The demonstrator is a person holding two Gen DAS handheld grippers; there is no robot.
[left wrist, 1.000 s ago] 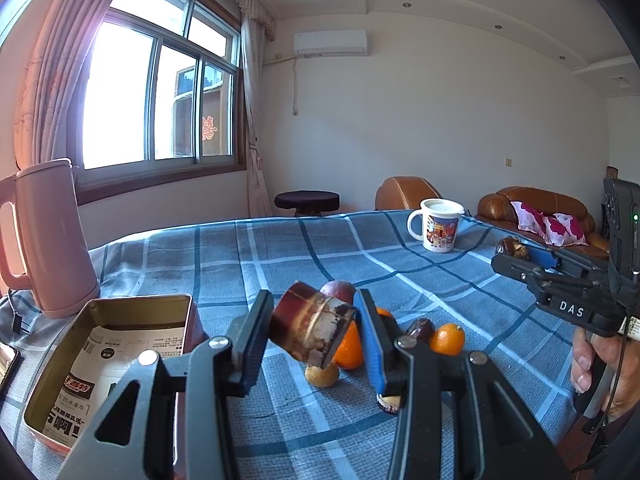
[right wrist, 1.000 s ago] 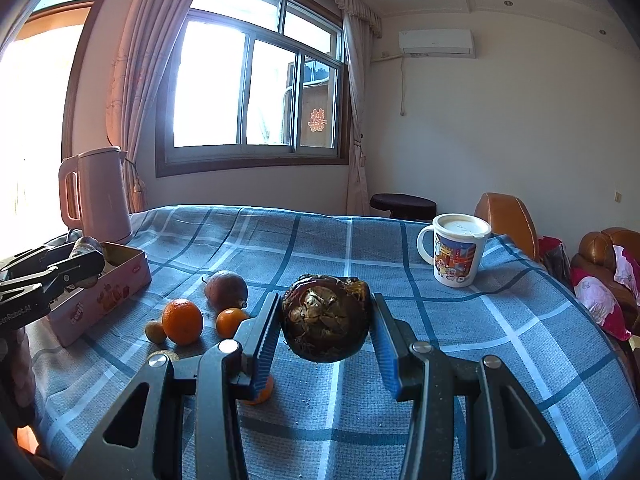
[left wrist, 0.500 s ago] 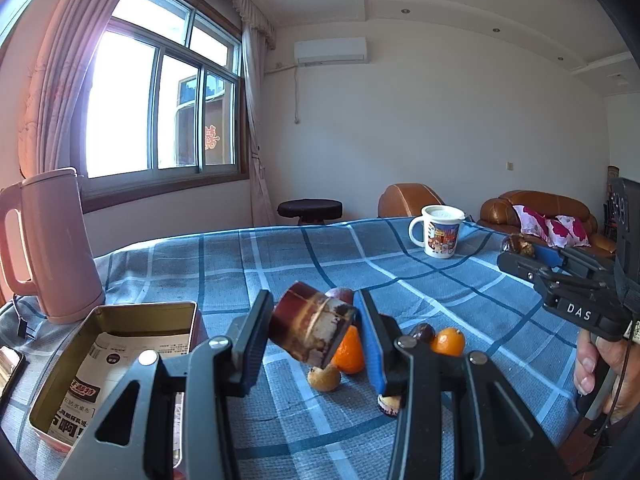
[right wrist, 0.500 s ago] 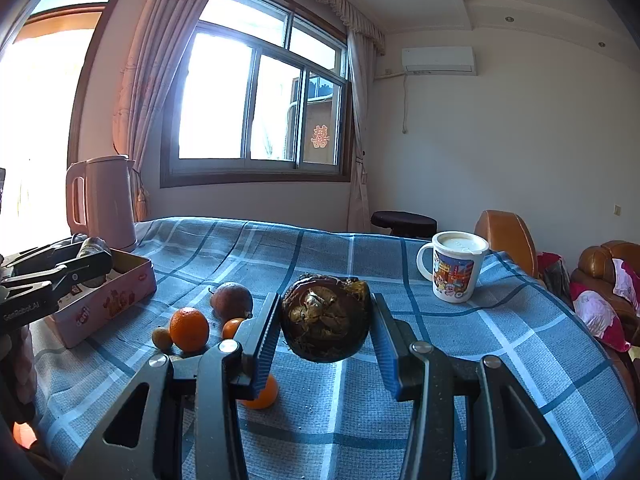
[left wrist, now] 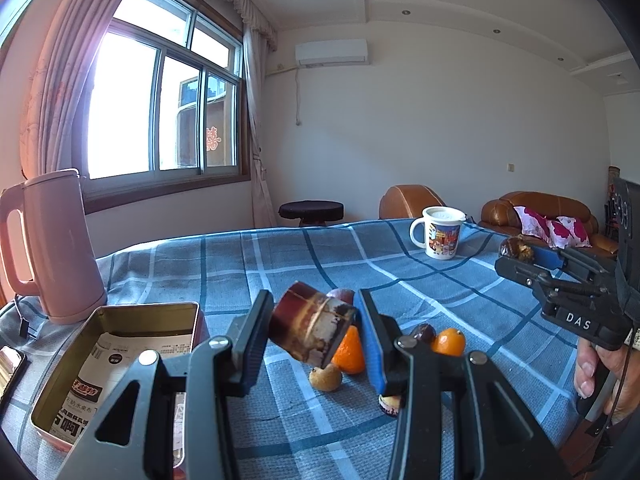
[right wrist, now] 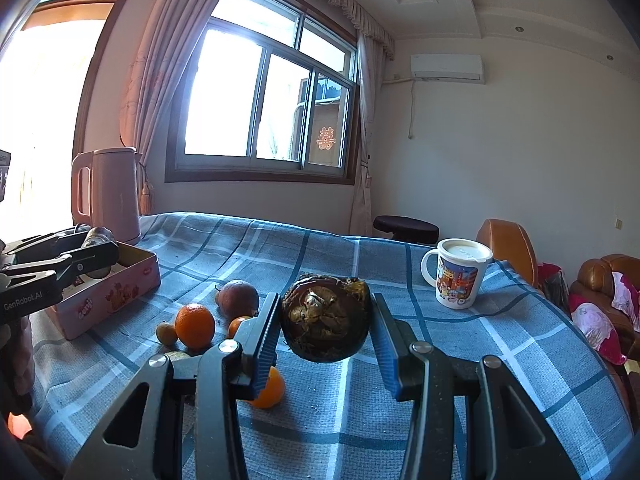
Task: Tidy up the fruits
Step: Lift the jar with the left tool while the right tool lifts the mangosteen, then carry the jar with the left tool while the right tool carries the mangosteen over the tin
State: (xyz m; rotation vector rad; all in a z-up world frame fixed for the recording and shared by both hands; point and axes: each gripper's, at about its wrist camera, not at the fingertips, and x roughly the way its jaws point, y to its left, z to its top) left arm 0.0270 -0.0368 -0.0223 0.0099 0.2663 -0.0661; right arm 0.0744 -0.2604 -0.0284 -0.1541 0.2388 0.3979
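Observation:
My left gripper (left wrist: 316, 330) is shut on a brown cylindrical piece of fruit (left wrist: 310, 332), held in the air above the table. It also shows in the right wrist view (right wrist: 96, 254), over the pink tin box (right wrist: 108, 300). My right gripper (right wrist: 325, 328) is shut on a dark round water chestnut (right wrist: 325, 327), held above the cloth. It also shows in the left wrist view (left wrist: 516, 250). On the blue checked cloth lie an orange (right wrist: 195, 326), a purple passion fruit (right wrist: 237, 299), small mandarins (right wrist: 268, 390) and a small brown fruit (right wrist: 166, 334). The open tin (left wrist: 120, 360) has printed paper inside.
A pink kettle (left wrist: 48, 244) stands at the table's far left behind the tin. A white printed mug (left wrist: 440, 232) stands at the far right. A phone edge (left wrist: 10, 368) lies left of the tin. Brown sofas and a stool stand beyond the table.
Both grippers have risen a little with their fruit still held. The table and tin have sunk lower in both views. The fruits on the cloth have not moved.

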